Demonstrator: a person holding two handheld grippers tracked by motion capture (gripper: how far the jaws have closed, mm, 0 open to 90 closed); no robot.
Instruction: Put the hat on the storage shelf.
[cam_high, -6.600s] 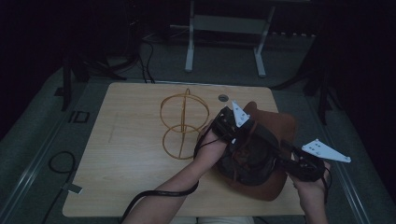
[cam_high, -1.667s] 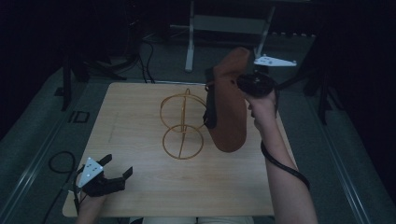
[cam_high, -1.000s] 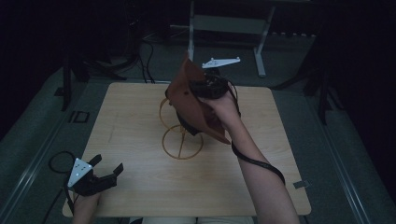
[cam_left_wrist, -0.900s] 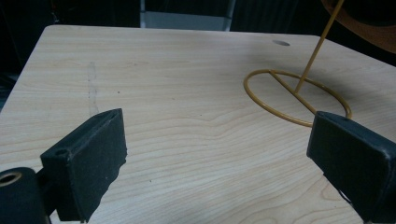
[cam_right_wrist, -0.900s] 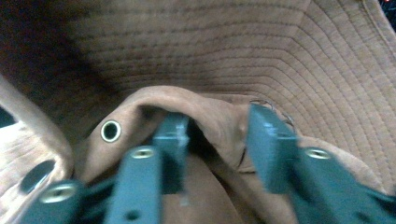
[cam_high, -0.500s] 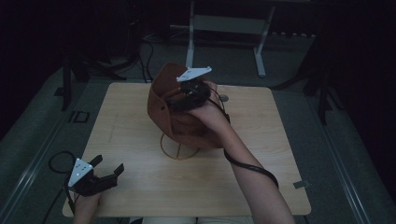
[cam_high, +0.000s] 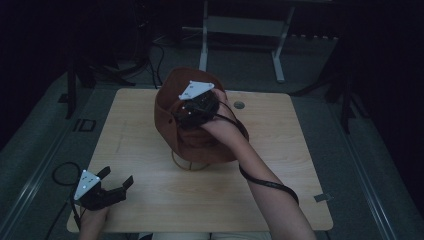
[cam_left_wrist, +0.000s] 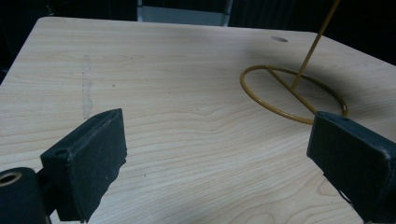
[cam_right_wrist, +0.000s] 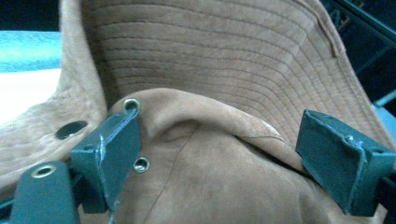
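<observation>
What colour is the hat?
Brown, like suede; the hat shows best in the right gripper view.

The tool (cam_right_wrist: 219, 154) gapes over the brown hat (cam_right_wrist: 219, 70), its 2 pads seemingly just clear.

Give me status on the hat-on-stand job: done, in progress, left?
Done: the brown suede hat sits over the gold wire stand, whose base ring peeks out beneath it. In hand: the right gripper has just been opening its jaws; they stand wide with the crown between them, apparently not pinched. Left: draw the right gripper clear and see whether the hat stays put. The left gripper waits open near the table's front corner.
</observation>
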